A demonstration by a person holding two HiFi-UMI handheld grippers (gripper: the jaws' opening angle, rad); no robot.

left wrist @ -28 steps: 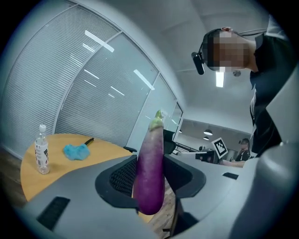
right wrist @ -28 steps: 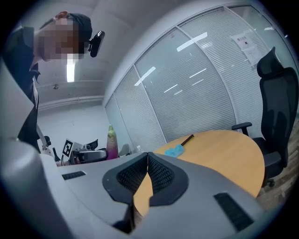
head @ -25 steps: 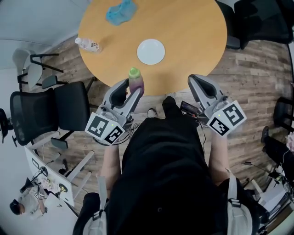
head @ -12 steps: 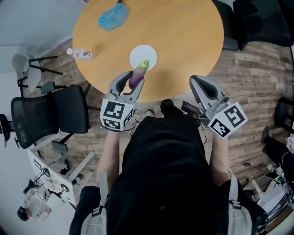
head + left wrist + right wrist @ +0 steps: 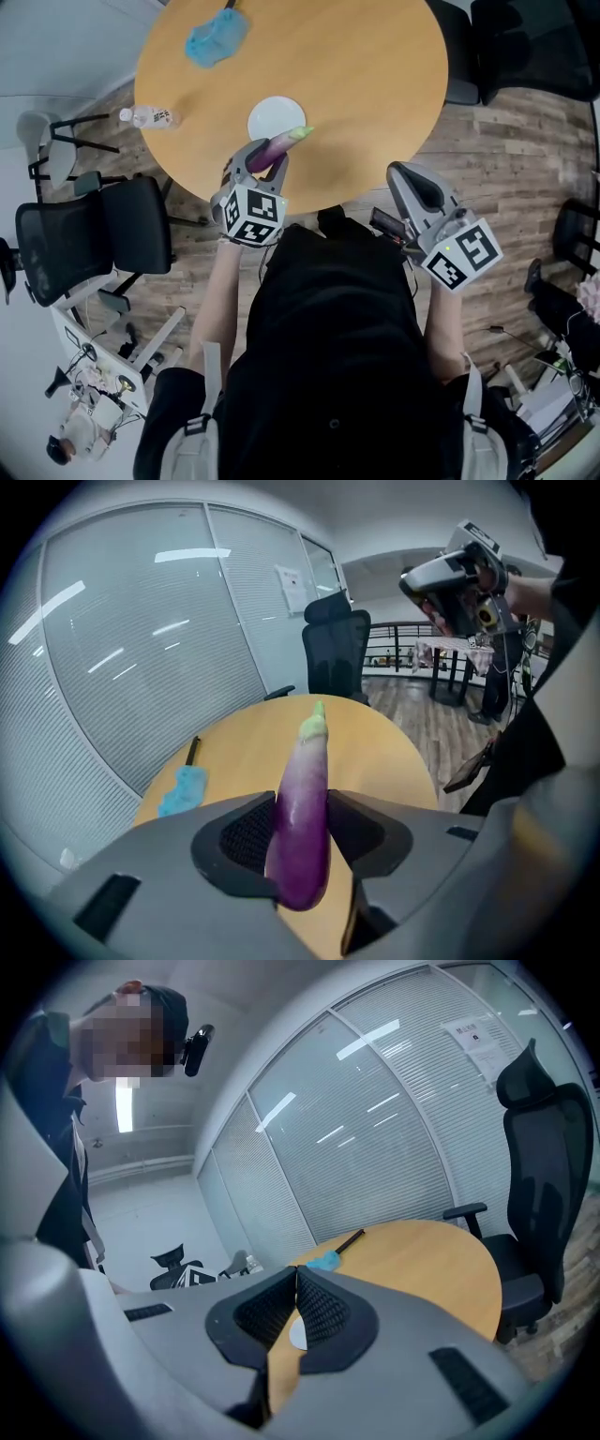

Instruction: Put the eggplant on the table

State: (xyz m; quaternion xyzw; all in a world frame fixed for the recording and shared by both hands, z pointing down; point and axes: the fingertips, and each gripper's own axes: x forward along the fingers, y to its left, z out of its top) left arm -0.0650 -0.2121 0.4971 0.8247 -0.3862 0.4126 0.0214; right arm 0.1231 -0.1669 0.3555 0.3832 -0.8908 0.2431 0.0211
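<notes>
A purple eggplant [image 5: 279,143] with a pale green stem end is clamped between the pads of my left gripper [image 5: 260,161]. It is held over the near edge of the round wooden table [image 5: 375,75], its stem end pointing right, just short of a white plate [image 5: 267,114]. In the left gripper view the eggplant [image 5: 305,803] sticks out forward from the left gripper [image 5: 302,829], above the tabletop [image 5: 234,752]. My right gripper [image 5: 410,178] is off the table's near right edge; its jaws [image 5: 296,1302] are shut with nothing between them.
A blue cloth [image 5: 214,37] lies at the table's far left and a plastic bottle [image 5: 148,117] at its left edge. Black office chairs stand at the left [image 5: 94,234] and beyond the table [image 5: 539,1194]. The floor is wooden planks.
My left gripper has moved forward and down over the table edge and rolled, so the eggplant has gone from upright to lying sideways near the plate. The right gripper has shifted only a little.
</notes>
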